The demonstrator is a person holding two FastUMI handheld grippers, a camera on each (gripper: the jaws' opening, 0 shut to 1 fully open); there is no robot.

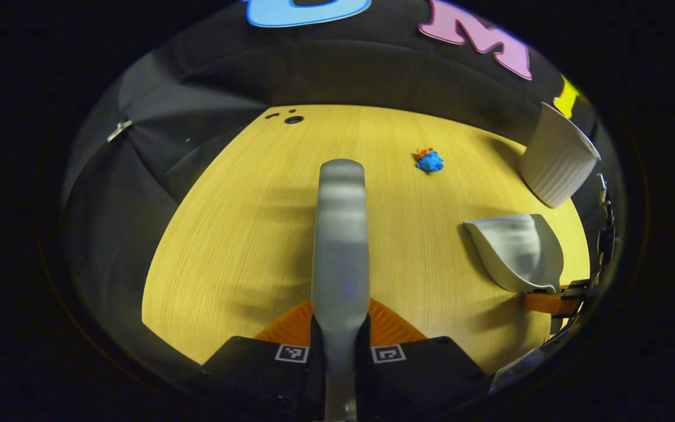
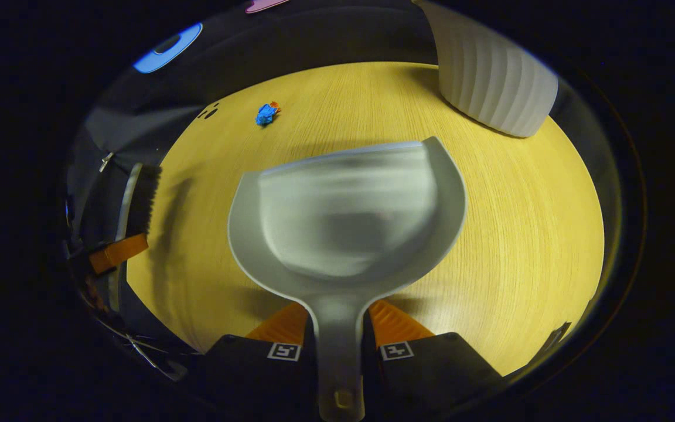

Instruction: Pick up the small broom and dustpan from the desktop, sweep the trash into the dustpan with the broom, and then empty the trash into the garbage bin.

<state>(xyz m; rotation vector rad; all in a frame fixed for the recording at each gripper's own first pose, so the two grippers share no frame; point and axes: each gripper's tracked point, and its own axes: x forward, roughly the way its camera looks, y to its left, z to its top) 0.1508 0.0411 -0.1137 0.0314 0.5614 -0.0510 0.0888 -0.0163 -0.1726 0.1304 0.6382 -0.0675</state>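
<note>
Left tongs point(image 1: 340, 328) grasping broom point(image 1: 340, 234); right tongs point(image 2: 340, 334) grasping dustpan point(image 2: 343, 217), both above bench point(image 1: 244, 234); trash point(image 1: 429, 160) near bin point(image 1: 557, 157)

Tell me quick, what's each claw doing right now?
Left claw: closed on the broom handle.
Right claw: closed on the dustpan handle, pan over the desktop.

A staged recording booth, not a lived-in room: black cloth point(image 1: 208, 135) drapes behind a bare wood-grain counter point(image 1: 244, 234), where a white ribbed bin point(image 2: 493, 82) stands at the far right corner.
</note>
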